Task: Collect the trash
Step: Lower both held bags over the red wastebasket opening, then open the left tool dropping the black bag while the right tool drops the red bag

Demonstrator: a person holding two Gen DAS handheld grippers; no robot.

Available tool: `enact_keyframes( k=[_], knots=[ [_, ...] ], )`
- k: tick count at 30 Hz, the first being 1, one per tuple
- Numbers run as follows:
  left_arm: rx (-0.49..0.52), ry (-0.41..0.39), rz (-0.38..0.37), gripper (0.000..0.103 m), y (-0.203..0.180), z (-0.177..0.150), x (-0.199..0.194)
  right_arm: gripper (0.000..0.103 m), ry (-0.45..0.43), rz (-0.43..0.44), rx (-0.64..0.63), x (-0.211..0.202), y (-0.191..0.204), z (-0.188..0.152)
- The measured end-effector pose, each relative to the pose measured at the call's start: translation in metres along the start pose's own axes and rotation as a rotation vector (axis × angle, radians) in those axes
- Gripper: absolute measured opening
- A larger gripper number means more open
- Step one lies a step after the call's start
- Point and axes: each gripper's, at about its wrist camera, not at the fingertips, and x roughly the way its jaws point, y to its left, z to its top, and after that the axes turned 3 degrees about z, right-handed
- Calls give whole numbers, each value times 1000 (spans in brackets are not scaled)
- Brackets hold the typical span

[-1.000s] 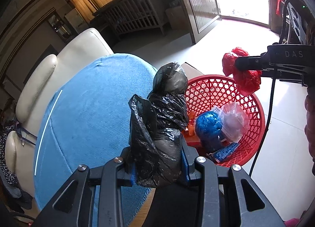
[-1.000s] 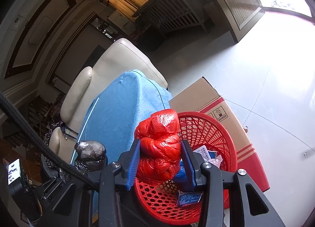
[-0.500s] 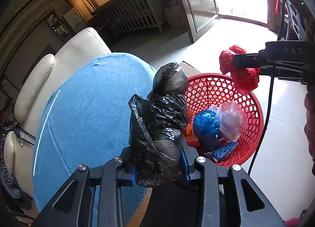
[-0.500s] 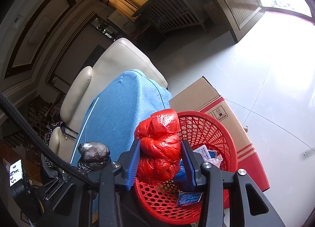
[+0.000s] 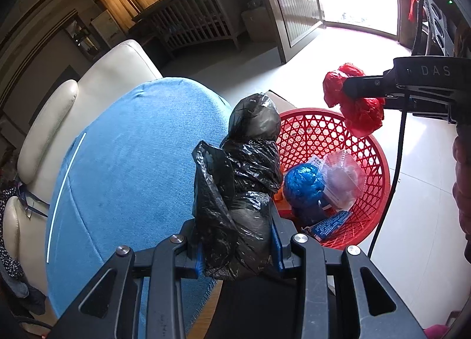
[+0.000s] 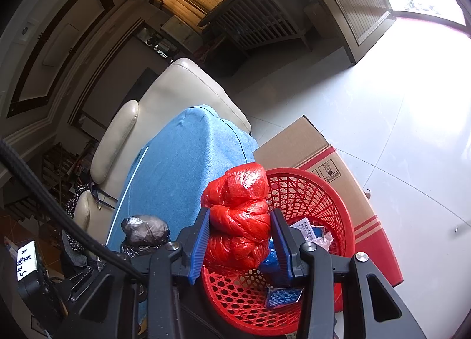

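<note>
Right now my left gripper (image 5: 235,253) is clamped on the black trash bag (image 5: 244,192), the blue pads pressing both its sides; the bag stands up out of the jaws, over the edge where the blue cloth (image 5: 132,177) ends. My right gripper (image 6: 240,246) is closed tight on the red trash bag (image 6: 238,215) and holds it in the air above the red basket (image 6: 323,200), near its rim on the cloth side.

Inside the basket I see a blue crumpled bag (image 5: 303,189), a clear plastic bag (image 5: 341,177) and a small blue packet (image 5: 329,224). The basket's left rim is just beside the cloth edge, and behind it a cardboard box (image 6: 297,144) touches or almost touches the rim; I cannot tell which.

To the right of the basket and box the white tiled floor (image 6: 397,133) is open up to the bright doorway. Farther left, a cream sofa (image 6: 188,86) stands behind the cloth.
</note>
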Motion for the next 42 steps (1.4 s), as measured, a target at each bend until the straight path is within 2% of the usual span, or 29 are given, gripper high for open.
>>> enact_keyframes(
  k=[26, 30, 33, 36, 39, 42],
  knots=[
    [-1, -5, -37, 38, -1, 5, -3, 46, -21, -12, -13, -5, 4, 4],
    [-10, -7, -35, 44, -1, 6, -3, 51, -38, -25, -25, -9, 9, 4],
    [-20, -27, -34, 62, 0, 7, -6, 53, -42, -13, -22, -11, 11, 5],
    [-25, -48, -38, 63, 1, 9, -10, 54, -55, -8, -20, -13, 12, 7],
    [-39, -52, -42, 70, 4, 10, -11, 54, -61, -6, -25, -15, 14, 8],
    [-49, -50, -28, 70, 7, 10, -10, 54, -60, -8, -29, -14, 16, 8]
  ],
)
